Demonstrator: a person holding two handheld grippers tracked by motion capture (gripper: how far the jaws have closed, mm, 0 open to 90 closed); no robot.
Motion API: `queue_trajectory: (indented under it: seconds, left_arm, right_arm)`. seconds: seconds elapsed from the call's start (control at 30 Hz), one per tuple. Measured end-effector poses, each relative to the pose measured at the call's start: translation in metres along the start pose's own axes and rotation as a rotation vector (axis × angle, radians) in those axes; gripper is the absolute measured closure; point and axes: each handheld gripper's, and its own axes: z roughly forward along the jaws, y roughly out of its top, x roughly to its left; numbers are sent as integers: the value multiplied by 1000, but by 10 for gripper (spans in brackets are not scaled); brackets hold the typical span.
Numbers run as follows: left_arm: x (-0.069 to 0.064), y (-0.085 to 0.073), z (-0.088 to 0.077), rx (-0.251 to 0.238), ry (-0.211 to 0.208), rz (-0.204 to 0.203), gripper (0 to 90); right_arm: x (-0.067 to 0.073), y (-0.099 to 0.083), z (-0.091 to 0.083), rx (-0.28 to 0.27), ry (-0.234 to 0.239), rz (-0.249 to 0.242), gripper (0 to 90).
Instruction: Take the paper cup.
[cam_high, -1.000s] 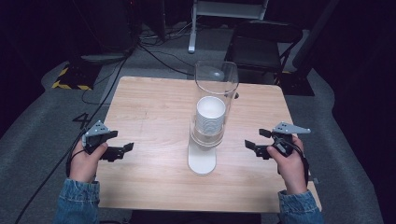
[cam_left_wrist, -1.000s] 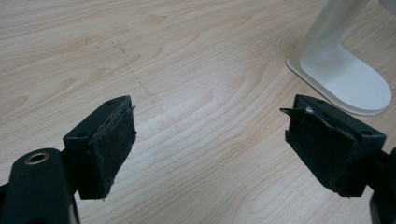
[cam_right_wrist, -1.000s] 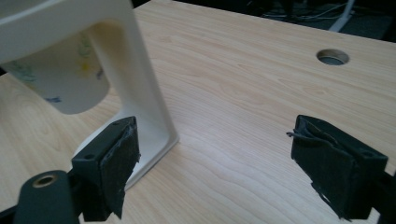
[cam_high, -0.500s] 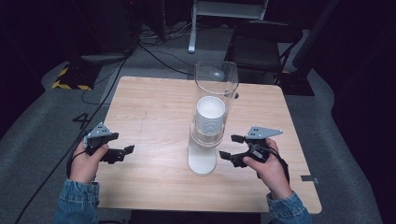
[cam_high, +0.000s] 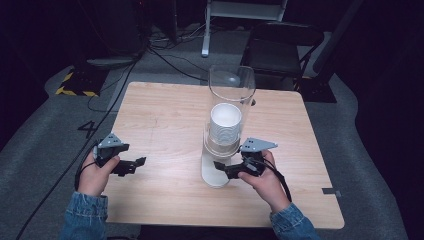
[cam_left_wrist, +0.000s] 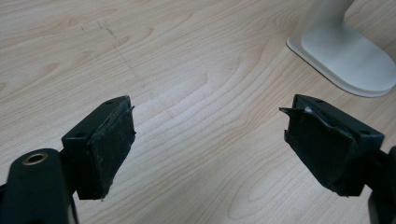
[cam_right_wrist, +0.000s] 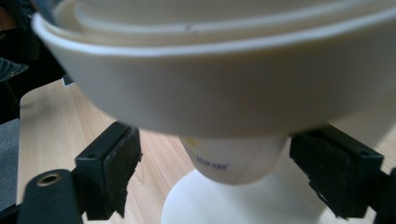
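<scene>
The right gripper (cam_high: 231, 169) has its two black jaws spread wide, one to each side of the bottom paper cup (cam_right_wrist: 231, 161) that pokes out below the dispenser's cream collar (cam_right_wrist: 224, 88); the rubbery pads (cam_right_wrist: 122, 170) are near the cup's tapered wall but apart from it, so nothing is gripped yet. By the look of it the job is pulling a cup from the dispenser, and it stands at the very start: the approach seems made, while the squeeze and the downward pull are left. The left gripper (cam_high: 131, 165) also stands wide open over bare table (cam_left_wrist: 196, 60), well apart from the dispenser, holding nothing, its pad edges frayed. Outward from the jaws, the cup is smooth white paper with small printed lettering near its foot, and it narrows toward a flat bottom. Above it, the stack of cups (cam_high: 225, 120) sits in a clear, upright plastic tube (cam_high: 231, 85) on a glossy off-white oval base (cam_left_wrist: 348, 56). The table is pale wood-grain laminate, matte and faintly scuffed.
</scene>
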Motion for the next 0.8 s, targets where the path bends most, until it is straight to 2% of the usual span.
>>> queue_trajectory:
  seconds: [0.2,0.8]
  left_arm:
    - [0,-1,2,2,3,0,155]
    - [0,-1,1,11,-1,4,155]
  right_arm:
    - [-1,-1,5,-45,-48,0,309]
    - [1,-3,5,-17,-68,-23,348]
